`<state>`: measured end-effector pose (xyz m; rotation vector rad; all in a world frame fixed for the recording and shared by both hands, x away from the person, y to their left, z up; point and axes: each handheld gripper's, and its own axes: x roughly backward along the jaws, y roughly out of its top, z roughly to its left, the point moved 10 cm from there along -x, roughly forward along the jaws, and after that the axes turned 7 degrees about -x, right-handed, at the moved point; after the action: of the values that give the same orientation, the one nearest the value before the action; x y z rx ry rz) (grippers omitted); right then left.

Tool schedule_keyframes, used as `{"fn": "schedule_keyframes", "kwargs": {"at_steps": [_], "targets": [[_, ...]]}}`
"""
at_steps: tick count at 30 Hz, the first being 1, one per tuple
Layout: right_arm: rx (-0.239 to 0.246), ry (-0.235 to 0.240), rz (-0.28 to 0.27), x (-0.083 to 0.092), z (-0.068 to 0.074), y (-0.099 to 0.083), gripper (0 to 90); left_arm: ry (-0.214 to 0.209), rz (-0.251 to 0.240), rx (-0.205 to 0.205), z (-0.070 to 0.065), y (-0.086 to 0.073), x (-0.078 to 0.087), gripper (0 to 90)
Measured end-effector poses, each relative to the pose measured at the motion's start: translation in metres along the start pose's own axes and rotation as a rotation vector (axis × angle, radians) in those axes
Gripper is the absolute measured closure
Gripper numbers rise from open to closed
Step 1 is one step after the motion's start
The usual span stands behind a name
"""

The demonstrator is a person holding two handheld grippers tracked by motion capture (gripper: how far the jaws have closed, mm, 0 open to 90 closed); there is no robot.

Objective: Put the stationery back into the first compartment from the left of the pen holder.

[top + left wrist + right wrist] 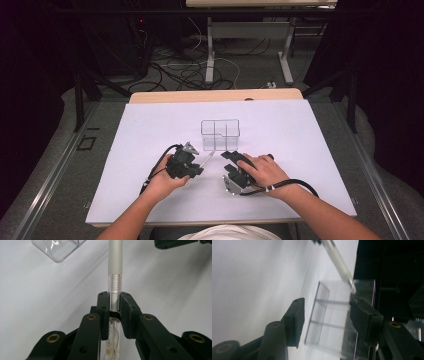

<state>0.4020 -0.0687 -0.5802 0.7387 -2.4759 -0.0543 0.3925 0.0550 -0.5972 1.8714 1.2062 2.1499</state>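
A pen (115,262) is clamped in the left gripper (115,305) while the right gripper (325,312) stands part-open and empty; placement into the clear organiser (220,134) is judged next, requiring tip alignment over a compartment.

Pen (115,262): frosted matt plastic barrel with a clear glossy ribbed section; divided box (220,134) clear glossy plastic; both grippers' jaws matt black plastic with brass-look rivets; tabletop (150,130) smooth matt white, wood far edge.

No legible text anywhere, faint print on the pen (113,340) (too blurred to read)
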Motion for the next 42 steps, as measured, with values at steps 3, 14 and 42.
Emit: {"fn": "schedule_keyframes", "kwargs": {"at_steps": [3, 14, 42], "targets": [[-0.125, -0.014, -0.001, 0.004, 0.0, -0.006, 40.5, 0.004, -0.001, 0.007, 0.002, 0.0, 0.001, 79.1], [-0.611, 0.018, 0.105, 0.016, -0.006, -0.05, 24.3, -0.002, -0.048, 0.029, 0.005, 0.002, 0.006, 79.1], [-1.542, -0.026, 0.07, 0.026, -0.018, -0.132, 0.0, 0.07, -0.369, 0.08, 0.019, 0.028, 0.032, 79.1]]}}
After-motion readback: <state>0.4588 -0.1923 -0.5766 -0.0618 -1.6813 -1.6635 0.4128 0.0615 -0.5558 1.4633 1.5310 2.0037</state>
